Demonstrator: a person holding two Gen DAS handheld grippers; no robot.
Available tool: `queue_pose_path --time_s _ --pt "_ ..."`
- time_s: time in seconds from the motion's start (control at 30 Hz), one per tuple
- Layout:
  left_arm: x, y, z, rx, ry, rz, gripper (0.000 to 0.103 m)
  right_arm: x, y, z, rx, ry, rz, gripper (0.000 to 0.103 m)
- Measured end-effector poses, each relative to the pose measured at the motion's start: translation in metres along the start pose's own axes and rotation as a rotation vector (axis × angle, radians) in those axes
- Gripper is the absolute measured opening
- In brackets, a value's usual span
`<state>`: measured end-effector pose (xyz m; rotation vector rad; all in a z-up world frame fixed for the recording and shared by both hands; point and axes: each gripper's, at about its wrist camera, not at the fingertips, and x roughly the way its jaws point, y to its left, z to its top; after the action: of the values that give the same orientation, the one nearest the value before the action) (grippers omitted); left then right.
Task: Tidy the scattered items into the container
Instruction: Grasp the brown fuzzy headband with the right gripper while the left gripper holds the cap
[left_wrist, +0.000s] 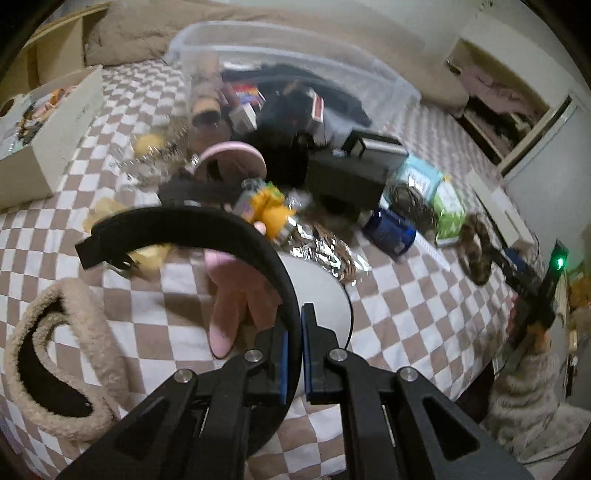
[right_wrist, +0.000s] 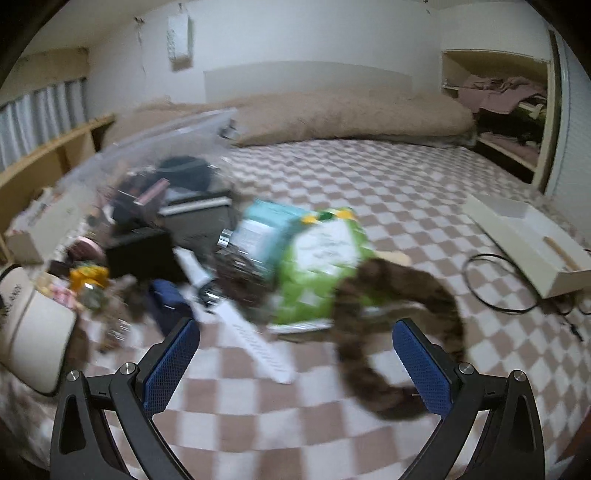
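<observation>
My left gripper (left_wrist: 300, 321) is shut on a black headband (left_wrist: 192, 225), which arcs up and to the left above the checked bedspread. Beyond it the clear plastic container (left_wrist: 373, 70) holds several dark and boxed items. More items lie scattered in front of the container: a pink headband (left_wrist: 236, 150), a yellow toy (left_wrist: 271, 210), a blue object (left_wrist: 389, 230) and a green packet (left_wrist: 448, 210). My right gripper (right_wrist: 299, 363) is open low over the bed. A brown furry headband (right_wrist: 369, 295) lies just ahead, its lower curve near the right finger. The green packet (right_wrist: 321, 266) lies behind it.
A beige fluffy headband (left_wrist: 55, 354) lies near left, with a pink plush thing (left_wrist: 236, 295) and a white round tin (left_wrist: 325, 291) under the held band. A white box (left_wrist: 55, 144) sits at left. A white tray (right_wrist: 528, 236), a black cable (right_wrist: 491, 286) and a white strip (right_wrist: 255, 343) lie on the bed.
</observation>
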<state>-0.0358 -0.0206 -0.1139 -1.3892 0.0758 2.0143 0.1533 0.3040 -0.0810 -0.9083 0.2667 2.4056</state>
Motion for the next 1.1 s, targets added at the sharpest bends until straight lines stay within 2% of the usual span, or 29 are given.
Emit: queue_pose_path --time_s 0.1,0.17,0.3,0.4,0.47,0.53,0.57,0.67,0.8,0.83,0.87,0.93,0.97,1.1 --pt "0.006 -0.005 -0.003 0.046 0.015 0.015 0.008 0.01 -0.015 -0.005 -0.002 0.027 -0.012 0.101" --pt "0.007 -0.006 -0.003 0.062 0.017 0.029 0.008 0.015 -0.02 -0.006 -0.007 0.04 -0.02 0.087" --pt "0.011 -0.005 0.0 0.059 0.028 0.029 0.011 0.027 -0.026 -0.007 -0.013 0.074 -0.013 0.076" --pt "0.013 -0.007 0.001 0.074 0.039 0.026 0.023 0.038 -0.025 -0.008 -0.04 0.1 -0.012 0.075" --pt "0.014 -0.008 0.0 0.084 0.047 0.029 0.035 0.046 -0.024 -0.008 -0.055 0.113 -0.015 0.061" --pt "0.017 -0.008 0.0 0.091 0.054 0.04 0.04 0.053 -0.025 -0.008 -0.053 0.128 -0.014 0.057" --pt "0.018 -0.006 0.0 0.09 0.061 0.044 0.04 0.055 -0.026 -0.009 -0.049 0.131 -0.014 0.046" --pt "0.025 -0.003 -0.001 0.081 0.088 0.05 0.041 0.06 -0.029 -0.01 -0.031 0.143 -0.017 0.041" --pt "0.033 -0.001 -0.002 0.088 0.127 0.047 0.041 0.068 -0.032 -0.015 -0.018 0.164 -0.012 0.041" --pt "0.033 -0.002 -0.002 0.094 0.131 0.046 0.036 0.07 -0.031 -0.016 -0.02 0.17 -0.013 0.041" --pt "0.034 -0.004 -0.003 0.108 0.134 0.048 0.018 0.071 -0.03 -0.017 -0.024 0.173 -0.013 0.032" --pt "0.032 -0.008 -0.004 0.129 0.134 0.044 0.017 0.073 -0.028 -0.018 -0.03 0.174 -0.02 0.02" --pt "0.03 -0.011 -0.005 0.149 0.124 0.047 0.014 0.071 -0.027 -0.018 -0.03 0.169 -0.026 0.018" --pt "0.02 -0.023 -0.007 0.189 0.083 0.039 0.009 0.057 -0.024 -0.014 -0.02 0.126 -0.015 0.015"
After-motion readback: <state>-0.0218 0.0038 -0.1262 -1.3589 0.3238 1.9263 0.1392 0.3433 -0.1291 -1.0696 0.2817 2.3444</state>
